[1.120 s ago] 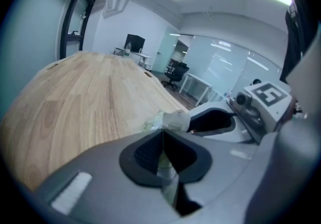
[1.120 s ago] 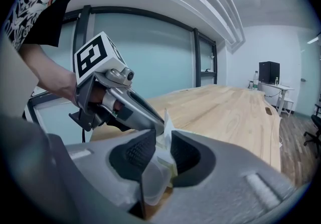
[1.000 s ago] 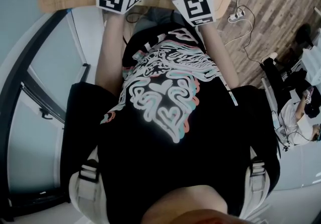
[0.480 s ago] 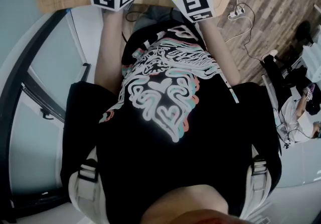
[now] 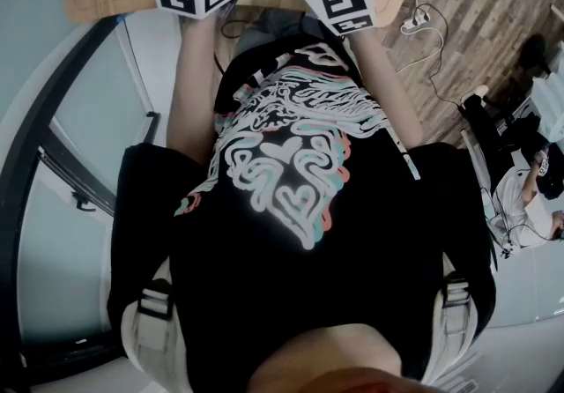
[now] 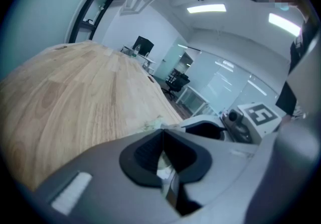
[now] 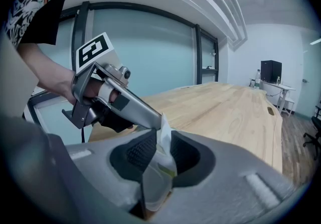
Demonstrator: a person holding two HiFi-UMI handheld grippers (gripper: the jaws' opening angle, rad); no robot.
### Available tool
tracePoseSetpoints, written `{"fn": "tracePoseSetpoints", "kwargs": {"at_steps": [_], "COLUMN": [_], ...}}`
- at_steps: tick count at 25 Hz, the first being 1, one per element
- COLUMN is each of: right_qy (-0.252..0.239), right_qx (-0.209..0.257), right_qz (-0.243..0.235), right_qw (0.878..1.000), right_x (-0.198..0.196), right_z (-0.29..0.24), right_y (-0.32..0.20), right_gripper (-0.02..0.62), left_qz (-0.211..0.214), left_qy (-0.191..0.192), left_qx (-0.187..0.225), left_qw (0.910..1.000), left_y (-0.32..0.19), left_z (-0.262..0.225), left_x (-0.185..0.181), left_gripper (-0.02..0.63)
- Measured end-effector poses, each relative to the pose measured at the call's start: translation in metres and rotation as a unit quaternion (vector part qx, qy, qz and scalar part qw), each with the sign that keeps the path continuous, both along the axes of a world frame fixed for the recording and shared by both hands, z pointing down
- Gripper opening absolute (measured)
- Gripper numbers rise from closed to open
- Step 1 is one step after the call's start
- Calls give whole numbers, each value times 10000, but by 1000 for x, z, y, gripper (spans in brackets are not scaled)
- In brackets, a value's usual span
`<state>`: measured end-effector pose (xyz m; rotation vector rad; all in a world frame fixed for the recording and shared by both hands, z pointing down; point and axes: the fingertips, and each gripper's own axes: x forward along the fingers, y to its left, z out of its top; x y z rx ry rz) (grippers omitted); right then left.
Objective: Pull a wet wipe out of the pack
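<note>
The glossy white wet-wipe pack with yellow-green print [image 7: 158,180] stands upright between the jaws of my right gripper [image 7: 160,135]. Those jaws are clamped on its lower part, and the light wooden table [image 7: 225,112] stretches away beyond it. My left gripper [image 6: 161,135] points in from the side, and its tip touches the pack's top edge. Its jaws are pressed together on a thin white strip [image 6: 163,170]; I can't tell whether that is a wipe or the pack's own film. In the head view I see both grippers close together over the near edge of the table, marker cubes side by side, with the jaws cut off by the top of the frame. Below them is the person's black T-shirt with a pale swirled print [image 5: 291,189].
</note>
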<state>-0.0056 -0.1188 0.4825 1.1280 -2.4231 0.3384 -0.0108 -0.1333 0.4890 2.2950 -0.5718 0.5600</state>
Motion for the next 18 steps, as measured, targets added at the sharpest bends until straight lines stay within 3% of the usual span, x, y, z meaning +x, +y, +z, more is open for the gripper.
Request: {"fn": "tracePoseSetpoints", "kwargs": {"at_steps": [18], "right_qy": [-18], "right_qx": [-40], "right_qz": [12], "right_qw": [10000], "right_x": [0], "right_z": [0], "right_y": [1], "right_gripper": [84], "left_qz": [-98], "left_qy": [53], "left_qx": [60], "left_qw": [9999], "left_y": [-3], "left_z": [-12], "left_x": [-6], "left_gripper": [-5]}}
